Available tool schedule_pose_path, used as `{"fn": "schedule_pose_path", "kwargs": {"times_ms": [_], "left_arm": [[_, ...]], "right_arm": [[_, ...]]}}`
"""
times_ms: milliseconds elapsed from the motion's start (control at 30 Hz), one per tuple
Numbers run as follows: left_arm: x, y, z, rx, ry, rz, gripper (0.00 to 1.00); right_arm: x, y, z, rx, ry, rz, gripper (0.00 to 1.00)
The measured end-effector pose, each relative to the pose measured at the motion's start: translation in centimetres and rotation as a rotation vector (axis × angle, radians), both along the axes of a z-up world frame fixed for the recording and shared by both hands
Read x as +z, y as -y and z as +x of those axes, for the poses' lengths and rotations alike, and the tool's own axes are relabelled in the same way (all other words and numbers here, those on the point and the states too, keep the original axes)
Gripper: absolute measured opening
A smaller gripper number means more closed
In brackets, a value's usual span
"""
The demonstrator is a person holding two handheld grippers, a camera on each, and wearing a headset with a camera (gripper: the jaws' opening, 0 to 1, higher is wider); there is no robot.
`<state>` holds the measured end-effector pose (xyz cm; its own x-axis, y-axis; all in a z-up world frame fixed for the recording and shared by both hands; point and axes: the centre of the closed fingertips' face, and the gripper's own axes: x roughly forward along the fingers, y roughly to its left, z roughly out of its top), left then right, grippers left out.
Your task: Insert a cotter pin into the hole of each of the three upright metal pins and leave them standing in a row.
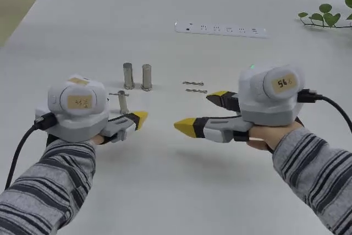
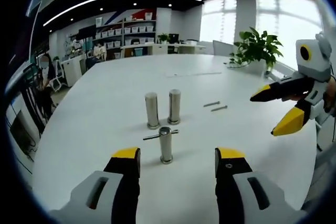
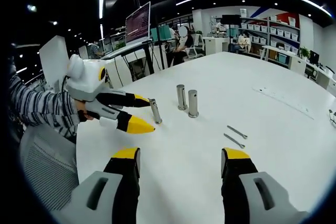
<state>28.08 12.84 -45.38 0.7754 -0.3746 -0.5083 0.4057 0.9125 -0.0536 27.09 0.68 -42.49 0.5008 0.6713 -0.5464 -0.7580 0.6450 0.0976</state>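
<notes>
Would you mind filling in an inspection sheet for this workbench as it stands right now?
Surface: white table, no spills or marks seen.
Job's things: the nearest pin stands upright with an inserted cotter pin crosswise near its top. The two rear pins stand side by side with no cotter pin seen in them. Two loose cotter pins lie flat to their right.
Clutter: power strip at the far side, plant at the far right.
Grippers: left gripper open, empty, facing the nearest pin. Right gripper open, empty.
Cables: black cable from the left gripper, another from the right.
Surroundings: open office with shelves.
</notes>
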Motion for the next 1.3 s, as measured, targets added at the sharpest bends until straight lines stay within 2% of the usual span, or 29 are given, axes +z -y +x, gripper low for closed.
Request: {"fn": "schedule_pose_path", "kwargs": {"times_ms": [300, 567, 700, 867, 1000, 1133, 1300], "left_arm": [[2.0, 0.3, -1.3, -0.039, 0.052, -0.012, 0.69], [2.9, 0.7, -1.9, -0.059, 0.074, -0.028, 0.79], [3.1, 0.5, -1.9, -0.054, 0.082, -0.045, 0.84], [3.4, 0.3, -2.2, -0.053, 0.087, -0.059, 0.9], [4.0, 0.0, -2.2, -0.035, 0.111, -0.078, 0.93], [4.1, -0.3, -2.4, -0.035, 0.122, -0.054, 0.96], [4.4, -0.4, -2.8, -0.04, 0.124, -0.065, 0.99]], "right_arm": [[0.9, -1.6, 3.0, -0.01, 0.03, 0.029, 0.53], [0.8, -4.1, 4.8, 0.022, 0.038, 0.052, 0.48], [0.2, -4.8, 6.4, 0.017, 0.03, 0.055, 0.45], [-0.3, -6.3, 7.1, 0.026, 0.028, 0.071, 0.4], [-1.2, -7.3, 8.3, 0.031, 0.035, 0.054, 0.38], [-1.8, -7.9, 9.9, 0.027, 0.038, 0.054, 0.33], [-2.6, -8.9, 10.7, 0.028, 0.038, 0.056, 0.3]]}}
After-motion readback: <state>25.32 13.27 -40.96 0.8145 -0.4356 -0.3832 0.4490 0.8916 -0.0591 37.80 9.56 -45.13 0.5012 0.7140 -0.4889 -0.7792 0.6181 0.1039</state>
